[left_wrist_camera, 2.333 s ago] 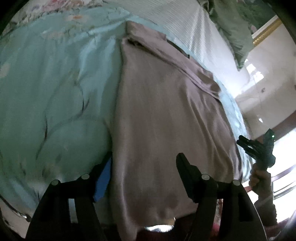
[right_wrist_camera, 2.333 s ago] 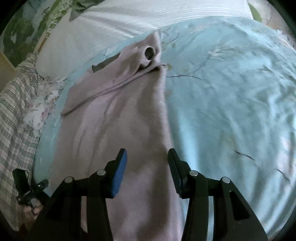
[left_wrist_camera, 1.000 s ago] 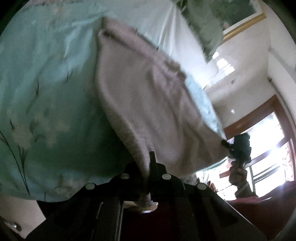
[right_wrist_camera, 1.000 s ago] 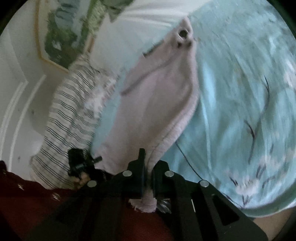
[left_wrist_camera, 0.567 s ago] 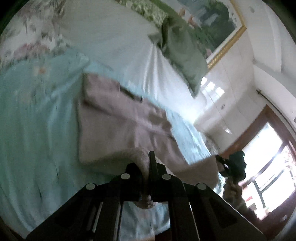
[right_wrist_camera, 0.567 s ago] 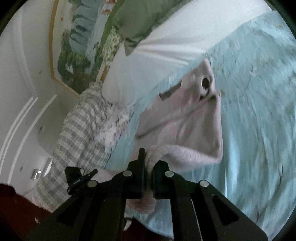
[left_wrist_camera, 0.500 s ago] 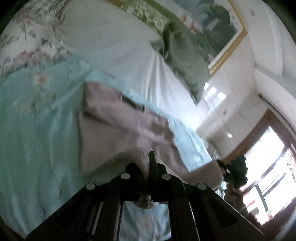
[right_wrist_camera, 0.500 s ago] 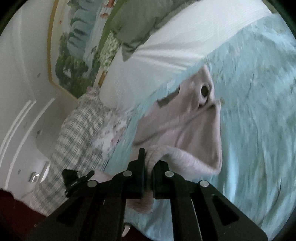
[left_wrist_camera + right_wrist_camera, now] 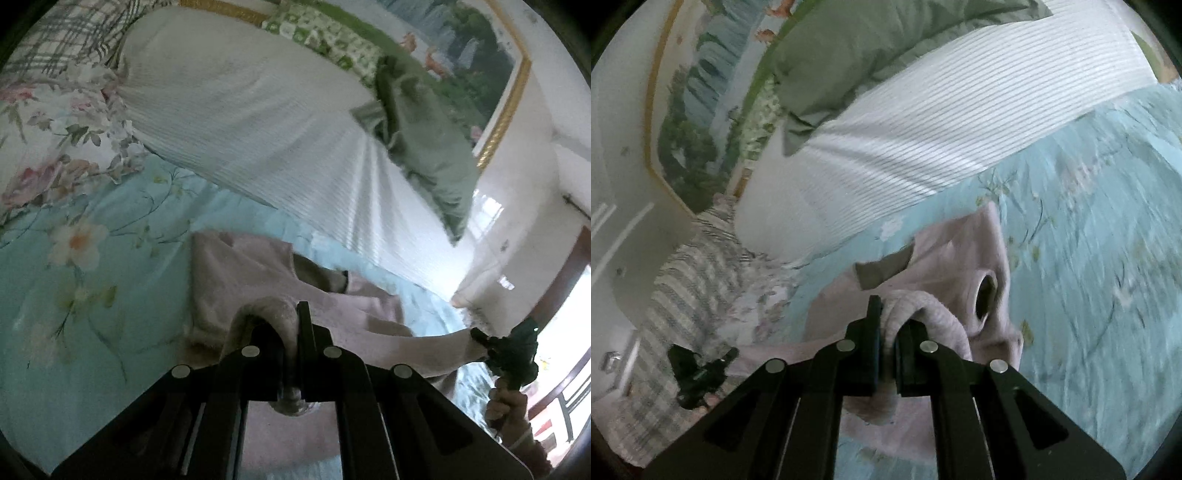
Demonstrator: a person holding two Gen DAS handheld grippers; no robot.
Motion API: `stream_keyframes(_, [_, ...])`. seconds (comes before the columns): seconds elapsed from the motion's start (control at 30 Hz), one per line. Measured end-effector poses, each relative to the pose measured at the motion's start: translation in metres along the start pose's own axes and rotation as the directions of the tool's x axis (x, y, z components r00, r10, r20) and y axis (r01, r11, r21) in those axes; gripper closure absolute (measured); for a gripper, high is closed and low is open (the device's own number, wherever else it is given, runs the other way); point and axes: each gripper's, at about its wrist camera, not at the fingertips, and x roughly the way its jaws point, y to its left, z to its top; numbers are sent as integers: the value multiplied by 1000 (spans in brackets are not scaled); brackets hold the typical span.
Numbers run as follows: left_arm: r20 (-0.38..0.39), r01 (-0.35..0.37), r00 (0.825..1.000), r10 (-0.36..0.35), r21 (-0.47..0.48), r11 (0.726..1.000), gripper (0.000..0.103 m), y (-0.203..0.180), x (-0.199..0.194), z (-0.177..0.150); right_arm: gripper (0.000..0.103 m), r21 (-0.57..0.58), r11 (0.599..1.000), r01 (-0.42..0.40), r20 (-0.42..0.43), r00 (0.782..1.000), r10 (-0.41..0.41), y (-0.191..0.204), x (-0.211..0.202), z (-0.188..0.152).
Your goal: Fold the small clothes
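Note:
A pale mauve sweater (image 9: pixel 240 269) lies on a light blue floral bedspread (image 9: pixel 74 280), its collar end toward the pillows. My left gripper (image 9: pixel 293 325) is shut on the sweater's bottom hem, which loops up over the fingers. My right gripper (image 9: pixel 884 325) is shut on the hem's other corner, with the sweater (image 9: pixel 956 258) spread beyond it and a sleeve cuff opening (image 9: pixel 986 291) showing. The hem hangs stretched between the two grippers above the sweater's upper part. The right gripper (image 9: pixel 509 350) shows in the left view, the left gripper (image 9: pixel 698 369) in the right view.
A white striped pillow (image 9: pixel 258 122) and a green pillow (image 9: pixel 424 147) lie beyond the sweater at the head of the bed. A floral pillow (image 9: pixel 44 122) and a plaid cloth (image 9: pixel 679 291) lie at the side. A framed painting (image 9: pixel 461 48) hangs on the wall.
Both grippers closed on the hem, lifted it and carried it toward the collar end. The pillows and painting have come further into view and the flat part of the sweater looks shorter.

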Motion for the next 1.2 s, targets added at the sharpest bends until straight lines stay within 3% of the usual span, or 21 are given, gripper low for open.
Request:
stream_keyframes(0.4, [-91,-151,984,150,-1,989,99,40,128,39,96,3,990,142,-71,987,-141,-42,108,39])
stream_keyframes(0.57, [-161,-222,961,227,43,974,98,52,178,36,96,36,973,227,-113,969,-222,-70,143,41])
stream_keyframes(0.63, [-201,-244,948,246,34,969,97,61,191,32,95,70,969,238,-137,964,-227,-80,148,39])
stream_keyframes(0.7, [-204,-226,953,223,7,974,96,66,188,29,95,126,971,203,-133,973,-186,-87,139,39])
stream_keyframes(0.77, [-200,-212,958,207,-4,977,80,65,177,26,87,152,972,181,-98,981,-167,-88,120,40])
stream_keyframes(0.83, [-185,-188,965,185,0,982,69,57,160,18,62,145,971,193,-43,981,-188,-82,98,41])
stream_keyframes(0.87, [-178,-166,970,164,5,986,66,50,149,11,62,136,971,196,-8,980,-197,-77,85,39])
stream_keyframes(0.93, [-185,-107,977,110,26,994,66,33,133,-6,62,72,984,166,23,986,-168,-57,67,33])
stream_keyframes(1.0, [-221,-57,973,67,51,997,66,16,126,-22,62,-22,990,138,-13,990,-139,-35,65,21])
stream_keyframes(1.1, [-334,-18,941,49,95,995,68,-9,142,-48,62,-225,972,73,-170,979,-113,7,90,-8])
stream_keyframes(1.2, [-423,2,904,67,161,987,68,-27,173,-66,64,-383,924,1,-342,929,-143,38,133,-36])
